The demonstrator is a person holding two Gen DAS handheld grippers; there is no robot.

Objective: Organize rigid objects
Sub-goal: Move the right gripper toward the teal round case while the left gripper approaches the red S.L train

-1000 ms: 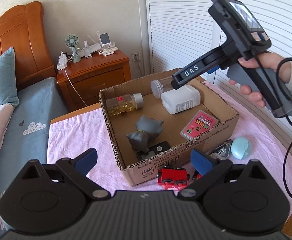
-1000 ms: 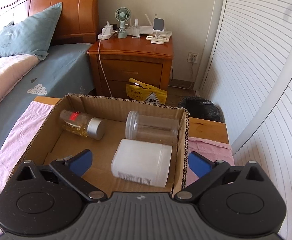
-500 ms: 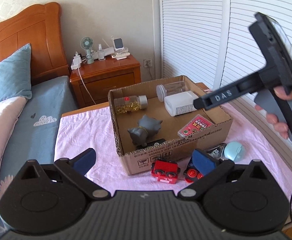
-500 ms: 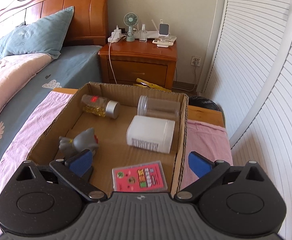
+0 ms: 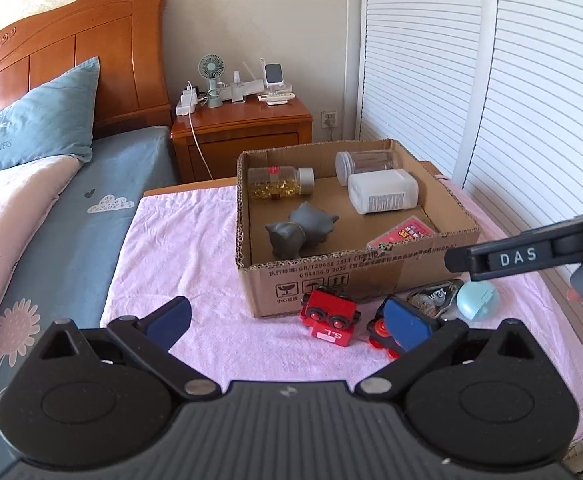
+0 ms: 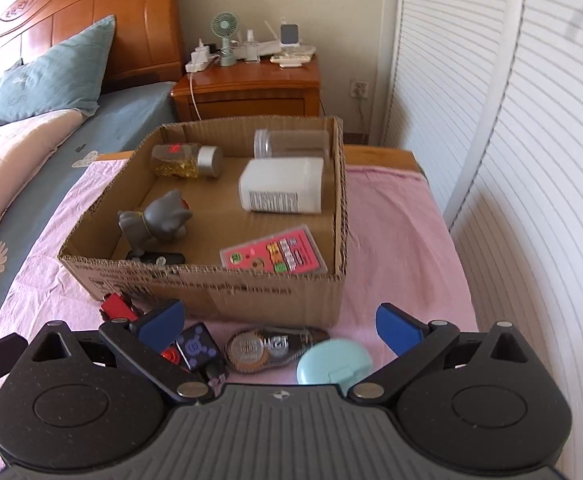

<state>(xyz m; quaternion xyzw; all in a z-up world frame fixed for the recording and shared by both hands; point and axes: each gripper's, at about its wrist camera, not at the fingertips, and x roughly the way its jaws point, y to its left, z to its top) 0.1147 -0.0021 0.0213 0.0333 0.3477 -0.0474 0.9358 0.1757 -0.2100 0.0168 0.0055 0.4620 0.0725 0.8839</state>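
A cardboard box [image 6: 211,288] stands on the counter, which is covered with a pink cloth [image 5: 179,248]. Already inside the box are a capsule bottle [image 6: 185,160], a clear jar [image 6: 291,142], a white bottle [image 6: 281,190], a grey cat figure [image 6: 155,220], a pink card case [image 6: 273,254] and a small dark item at the near wall, too hidden to be named.

Four things are left outside, just beside the box's near wall: a red toy wagon [image 5: 331,318], a dark toy engine [image 6: 197,350] with red wheels, a correction tape dispenser [image 6: 269,348] and a pale blue round case [image 6: 333,364].

The left tool [image 5: 287,320] is held wide open with nothing between its fingers, and hangs above the cloth before the wagon. The right tool [image 6: 279,326] is likewise spread wide and empty, above the dispenser and the blue case.

All four remaining things are judged to be light, stiff plastic, so a firm squeeze can be borne without harm. The wagon lies tipped with its wheels showing; it is best taken across its flat sides, since a grip on the wheels may let it roll out. The same is judged true of the engine. The blue case is smooth and domed and is likely to slip; it should be taken low across its widest part. The dispenser is best gripped across its narrow waist, away from the tape tip.
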